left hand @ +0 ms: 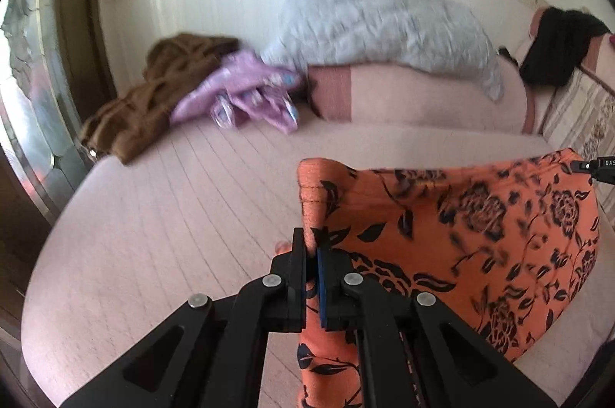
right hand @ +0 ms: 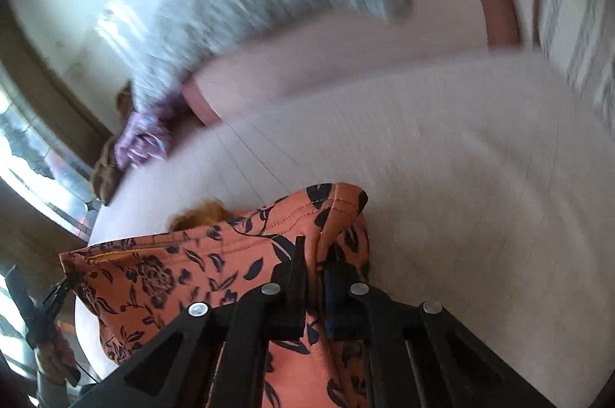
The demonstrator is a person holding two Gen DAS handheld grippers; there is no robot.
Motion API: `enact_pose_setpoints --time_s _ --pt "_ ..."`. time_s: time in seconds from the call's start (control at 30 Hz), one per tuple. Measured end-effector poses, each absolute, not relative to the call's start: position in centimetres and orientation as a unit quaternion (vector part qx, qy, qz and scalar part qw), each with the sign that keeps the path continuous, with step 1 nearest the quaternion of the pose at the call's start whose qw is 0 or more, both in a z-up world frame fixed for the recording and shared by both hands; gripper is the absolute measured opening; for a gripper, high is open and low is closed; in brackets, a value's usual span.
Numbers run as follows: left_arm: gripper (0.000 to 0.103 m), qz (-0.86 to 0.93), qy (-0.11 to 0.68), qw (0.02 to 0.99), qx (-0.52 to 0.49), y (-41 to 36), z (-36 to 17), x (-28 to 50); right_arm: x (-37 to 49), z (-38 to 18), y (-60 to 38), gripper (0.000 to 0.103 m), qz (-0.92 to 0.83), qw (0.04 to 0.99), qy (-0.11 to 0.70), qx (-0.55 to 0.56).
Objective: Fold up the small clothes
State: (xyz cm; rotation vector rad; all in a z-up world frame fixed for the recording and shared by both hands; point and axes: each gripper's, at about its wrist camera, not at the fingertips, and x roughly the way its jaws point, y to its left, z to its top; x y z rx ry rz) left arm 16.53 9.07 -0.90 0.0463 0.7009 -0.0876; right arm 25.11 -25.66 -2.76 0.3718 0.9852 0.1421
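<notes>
Fingers (left hand: 298,254) of the left gripper (left hand: 312,246) were clenched on one hemmed corner of the orange floral garment (left hand: 480,216); the right gripper (right hand: 316,266) pinched its other corner likewise. The garment hung stretched between them, just above the bed (left hand: 173,216). Judging by this, spreading was in hand; next it wanted lowering flat. Open bedding lay beyond the garment, with the purple clothes (left hand: 246,97) and brown garment (left hand: 153,93) well beyond it.

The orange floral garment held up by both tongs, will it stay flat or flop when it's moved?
The orange floral garment will likely flop: it sags between the left tongs and right tongs. It seems light, since each pinched edge carries it. Its corners curl over by the grips, so it probably won't hold a crease unless laid on the bed.
</notes>
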Motion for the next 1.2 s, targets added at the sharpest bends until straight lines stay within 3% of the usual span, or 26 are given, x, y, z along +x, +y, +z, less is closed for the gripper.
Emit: enact_pose_setpoints --time_s 0.13,0.27,0.3,0.33,0.4,0.43,0.47,0.57,0.7,0.73,0.77,0.9,0.97,1.03,1.13,1.2 --pt "0.005 -0.025 0.377 0.925 0.024 9.8 -3.9 20.0 27.8 -2.4 -25.8 0.007 0.065 0.871 0.456 0.170" --pt "0.010 -0.010 0.506 0.862 0.024 10.2 -12.2 24.5 31.5 -10.0 -24.9 0.012 0.056 0.831 0.531 0.157" --pt "0.014 -0.009 0.503 0.864 0.023 10.3 -12.7 24.6 31.7 -12.8 -24.8 0.014 0.034 0.813 0.563 0.148" --pt "0.023 -0.006 0.491 0.871 0.027 10.4 -12.2 24.3 31.6 -13.8 -24.8 0.018 0.027 0.808 0.571 0.146" --pt "0.036 0.001 0.475 0.880 0.019 11.1 -10.3 23.6 30.3 -13.2 -25.3 0.040 0.007 0.824 0.545 0.156" --pt "0.038 0.003 0.463 0.886 0.014 11.4 -9.3 23.0 29.5 -12.4 -25.6 0.064 -0.003 0.825 0.542 0.161" --pt "0.038 0.007 0.451 0.892 0.012 11.7 -8.1 22.4 28.6 -11.2 -25.9 0.068 -0.007 0.833 0.531 0.156" --pt "0.041 0.005 0.420 0.907 -0.010 12.5 -4.9 18.9 25.9 -6.7 -25.8 0.068 -0.007 0.858 0.491 0.149" --pt "0.056 -0.022 0.413 0.910 -0.032 11.0 -3.9 14.8 21.0 -2.1 -23.5 0.069 0.075 0.866 0.451 0.202" --pt "0.061 -0.031 0.418 0.907 -0.034 10.2 -4.4 14.1 19.8 -1.8 -22.8 0.074 0.101 0.861 0.446 0.221" --pt "0.062 -0.039 0.427 0.903 -0.033 9.4 -5.3 13.5 18.5 -2.4 -22.4 0.081 0.118 0.852 0.443 0.252" --pt "0.062 -0.002 0.529 0.848 -0.031 8.7 -12.7 13.9 16.0 -9.8 -22.9 0.081 0.091 0.800 0.497 0.324" --pt "0.063 0.012 0.508 0.855 -0.103 10.4 -12.4 12.6 14.4 -13.8 -24.8 0.067 0.040 0.764 0.511 0.392" --pt "0.063 0.028 0.494 0.861 -0.116 11.0 -11.1 11.5 12.0 -12.8 -25.9 0.069 0.036 0.769 0.468 0.434" --pt "0.064 0.030 0.449 0.878 -0.166 11.6 -9.1 9.0 8.4 -10.9 -26.5 0.082 0.034 0.786 0.429 0.445" --pt "0.064 0.014 0.451 0.864 -0.225 11.4 -9.6 8.2 6.7 -11.6 -27.0 0.082 0.011 0.781 0.427 0.455"
